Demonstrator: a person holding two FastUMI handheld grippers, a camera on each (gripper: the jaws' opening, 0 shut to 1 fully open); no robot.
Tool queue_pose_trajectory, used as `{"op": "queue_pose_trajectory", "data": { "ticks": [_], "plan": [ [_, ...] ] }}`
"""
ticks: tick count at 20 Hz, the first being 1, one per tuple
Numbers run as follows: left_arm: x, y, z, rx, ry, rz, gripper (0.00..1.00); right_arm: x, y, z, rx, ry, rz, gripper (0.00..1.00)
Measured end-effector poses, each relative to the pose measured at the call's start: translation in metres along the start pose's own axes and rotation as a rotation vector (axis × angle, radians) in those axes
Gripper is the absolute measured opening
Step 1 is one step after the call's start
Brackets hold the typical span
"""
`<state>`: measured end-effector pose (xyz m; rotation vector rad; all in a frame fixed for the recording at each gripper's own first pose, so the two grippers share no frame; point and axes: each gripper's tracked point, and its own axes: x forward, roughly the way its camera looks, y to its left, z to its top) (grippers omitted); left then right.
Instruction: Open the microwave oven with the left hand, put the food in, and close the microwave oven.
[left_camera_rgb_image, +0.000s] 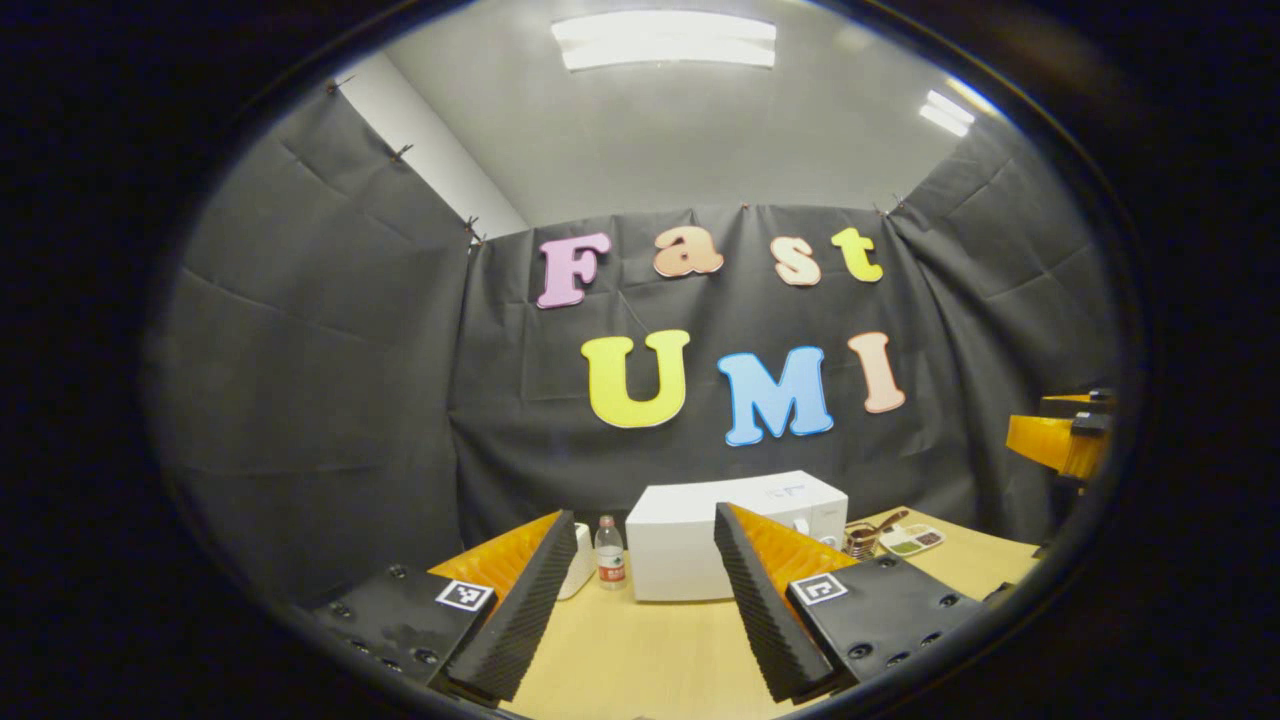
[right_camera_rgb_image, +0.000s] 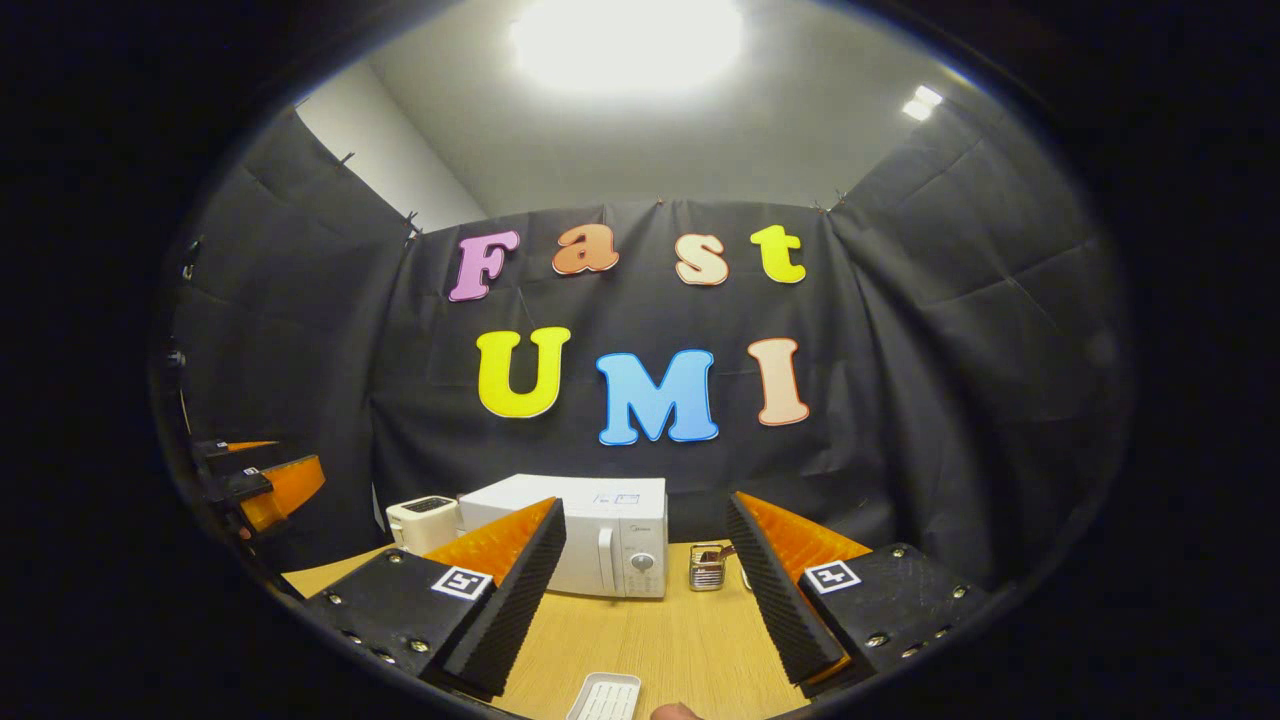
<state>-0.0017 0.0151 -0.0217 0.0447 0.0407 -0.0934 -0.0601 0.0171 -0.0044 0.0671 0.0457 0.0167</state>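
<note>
In the left gripper view, the left gripper (left_camera_rgb_image: 640, 610) is held above the wooden table (left_camera_rgb_image: 650, 660) with its two fingers spread wide apart and nothing between them. Beyond the fingers, the white microwave oven (left_camera_rgb_image: 700, 535) is seen standing on the table near the back wall, its door closed. A small water bottle (left_camera_rgb_image: 609, 552) is placed just beside its left side, and a metal holder (left_camera_rgb_image: 862, 538) and a small tray (left_camera_rgb_image: 911, 540) are set to its right.

In the right gripper view, the right gripper (right_camera_rgb_image: 645, 605) is likewise held with fingers parted and empty. The microwave oven (right_camera_rgb_image: 590, 545) is seen ahead, with a white toaster (right_camera_rgb_image: 425, 522) at its left and a metal holder (right_camera_rgb_image: 707, 567) at its right. A white dish (right_camera_rgb_image: 606, 697) lies on the table (right_camera_rgb_image: 680, 630) close below the fingers.
</note>
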Motion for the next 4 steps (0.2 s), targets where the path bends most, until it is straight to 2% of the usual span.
{"op": "queue_pose_trajectory", "data": {
  "ticks": [4],
  "plan": [
    [-0.0003,0.0012,-0.0042,-0.006,0.006,0.006,0.93,0.0041,-0.0026,0.0031,-0.012,-0.01,-0.003,0.97]
  ]
}}
